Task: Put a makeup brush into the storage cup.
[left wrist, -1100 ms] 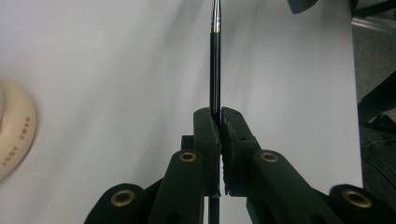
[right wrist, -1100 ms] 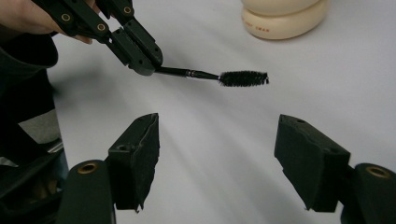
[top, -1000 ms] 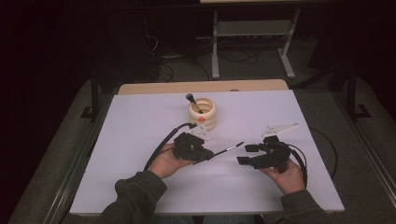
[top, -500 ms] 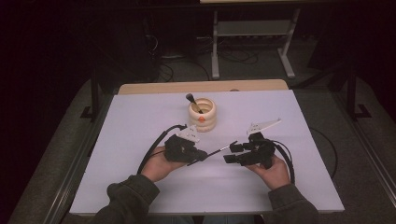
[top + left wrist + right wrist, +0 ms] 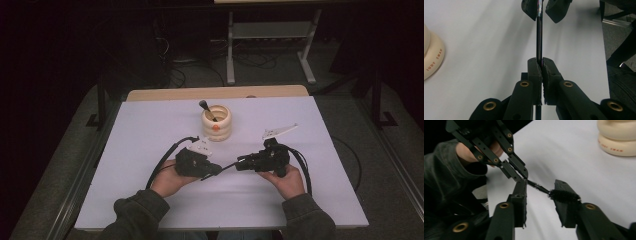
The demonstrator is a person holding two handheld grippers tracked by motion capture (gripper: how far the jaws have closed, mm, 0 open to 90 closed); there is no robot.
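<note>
High view showed both grippers low over the white table (image 5: 150, 200), facing each other near the middle, with a thin dark brush (image 5: 228, 166) bridging them; at that size the brush was only a faint line. The left gripper (image 5: 214, 170) was clamped on the brush handle (image 5: 539, 37), its jaws pressed together around the shiny stem in the left gripper view, where the stem's lower end was hidden behind them. The right gripper (image 5: 239, 164) had just been closing; in the right gripper view its jaws stood narrowly apart with the bristle head (image 5: 564, 195) between them, lying against the right-hand jaw, though whether the pads pressed it could not be told. The cream ringed cup (image 5: 216, 122) stood beyond them, apart, holding another brush (image 5: 207, 110), its lower part hidden inside. The cup was cut off at the edge of both gripper views.
</note>
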